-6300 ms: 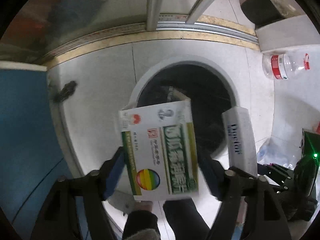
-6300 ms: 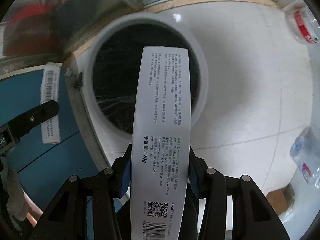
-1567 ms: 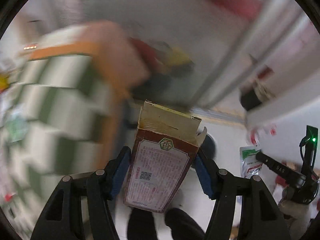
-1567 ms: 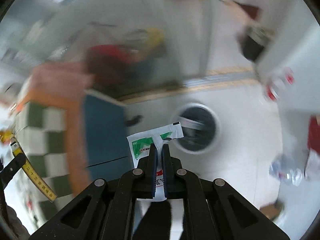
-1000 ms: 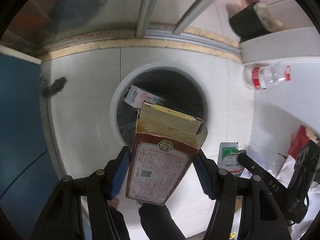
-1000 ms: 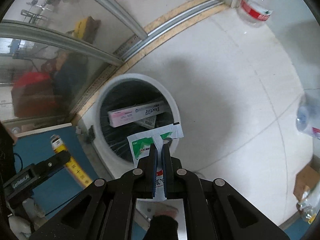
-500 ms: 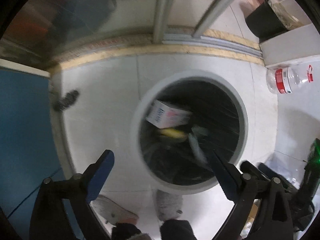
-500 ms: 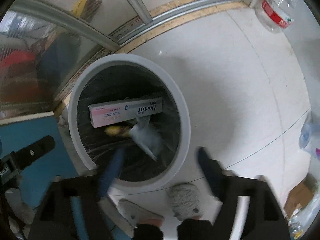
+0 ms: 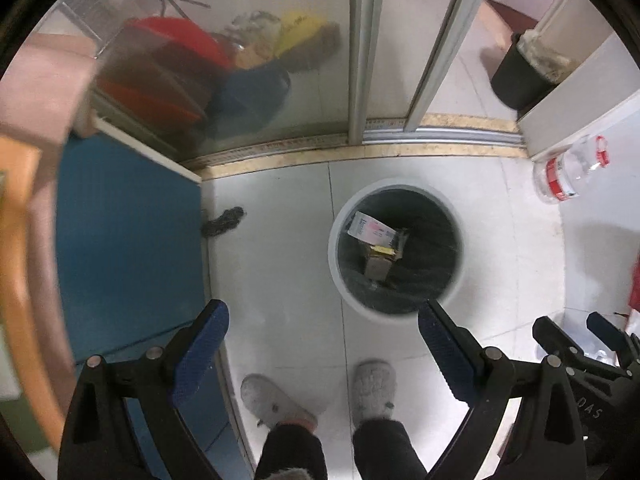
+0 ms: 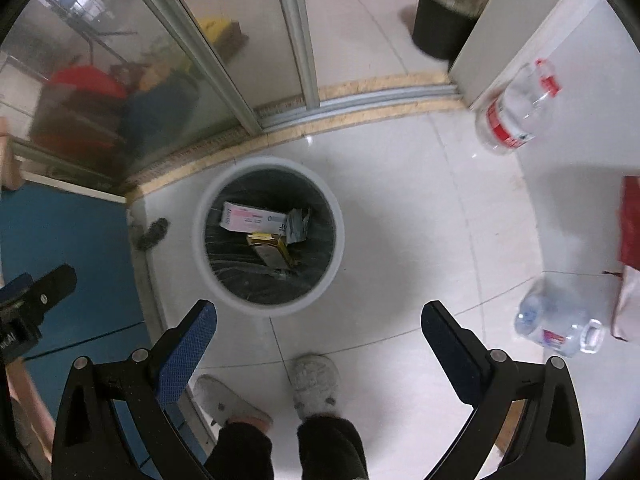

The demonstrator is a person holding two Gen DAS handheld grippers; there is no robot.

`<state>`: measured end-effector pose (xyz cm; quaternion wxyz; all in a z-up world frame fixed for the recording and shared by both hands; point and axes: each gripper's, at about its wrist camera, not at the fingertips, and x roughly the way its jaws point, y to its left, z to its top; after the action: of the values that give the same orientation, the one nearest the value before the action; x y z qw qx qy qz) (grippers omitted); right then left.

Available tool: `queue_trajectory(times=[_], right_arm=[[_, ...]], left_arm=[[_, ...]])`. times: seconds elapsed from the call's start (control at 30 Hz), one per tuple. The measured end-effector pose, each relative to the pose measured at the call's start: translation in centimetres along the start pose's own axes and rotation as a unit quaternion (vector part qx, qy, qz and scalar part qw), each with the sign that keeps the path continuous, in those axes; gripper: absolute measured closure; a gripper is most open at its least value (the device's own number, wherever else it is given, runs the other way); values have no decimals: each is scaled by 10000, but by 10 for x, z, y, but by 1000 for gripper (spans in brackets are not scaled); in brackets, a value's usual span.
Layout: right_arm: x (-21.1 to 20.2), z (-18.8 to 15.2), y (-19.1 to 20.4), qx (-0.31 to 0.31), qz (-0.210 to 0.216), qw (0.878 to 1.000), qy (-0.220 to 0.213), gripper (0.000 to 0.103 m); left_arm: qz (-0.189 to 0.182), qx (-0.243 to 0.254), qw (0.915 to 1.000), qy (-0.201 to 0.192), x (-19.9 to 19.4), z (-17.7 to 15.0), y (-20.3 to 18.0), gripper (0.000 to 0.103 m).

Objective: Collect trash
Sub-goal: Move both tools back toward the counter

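On pale glossy floor tiles (image 10: 420,208) stands a round white-rimmed trash bin (image 10: 338,248) (image 9: 334,268) lined with a dark bag. Inside it lie a pink-and-white carton (image 10: 250,218) (image 9: 370,229), a brown box with yellow flap (image 10: 272,250) (image 9: 380,260) and a crumpled silvery sachet (image 10: 298,226); the three touch or overlap near the bin's centre.

Behind the bin, a yellowish threshold strip and metal sliding-door track (image 10: 360,102) run across the floor, with frosted glass panels (image 10: 120,80) above; red, blue and yellow shapes behind the glass are too blurred to identify. A blue panel (image 9: 128,248) bounds the floor to the left, a white wall to the right. Open tile surrounds the bin in front and on its right.

A clear red-labelled bottle (image 10: 516,112) (image 9: 568,176) lies by the wall, well apart from the bin; a second clear bottle (image 10: 560,320) lies nearer, beside a red-and-pink bag cut off at the frame edge. A small dark clump (image 10: 152,232) sits by the blue panel. A black bucket (image 10: 440,28) stands beyond the track.

Left gripper (image 9: 322,338) and right gripper (image 10: 318,334) hang above the floor, each with jaws spread wide and holding nothing. Two grey slippers (image 10: 316,380) show below.
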<state>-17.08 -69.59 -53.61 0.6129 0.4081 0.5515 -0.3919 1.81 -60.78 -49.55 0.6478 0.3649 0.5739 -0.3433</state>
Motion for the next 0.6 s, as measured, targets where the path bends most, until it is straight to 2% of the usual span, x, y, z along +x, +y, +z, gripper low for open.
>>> queue_trajectory(times=[0.03,0.3,0.33,0.37,0.6], right_arm=[[0,0,0,0,0,10000,0,0],[-171,-36,-10,-191,-79,9983,-543,0],[-210,-45,-10,-248,-66,9973,-682,0],[-210,-45,-10,-248,-66,9973,-682,0],[-314,-77,-17,-315,21,9938,-1065,0]], left_arm=[[-10,5,10000,-27,-18,-5,0,6],[-151,-102,9988,-451,-164,-43,-6,6],[-184,-114,9984,-520,-185,-48,-6,6],[-218,-123,9980,-578,-200,-53,-6,6],[-382,-281,9947,-908,-286,-81,2,6]])
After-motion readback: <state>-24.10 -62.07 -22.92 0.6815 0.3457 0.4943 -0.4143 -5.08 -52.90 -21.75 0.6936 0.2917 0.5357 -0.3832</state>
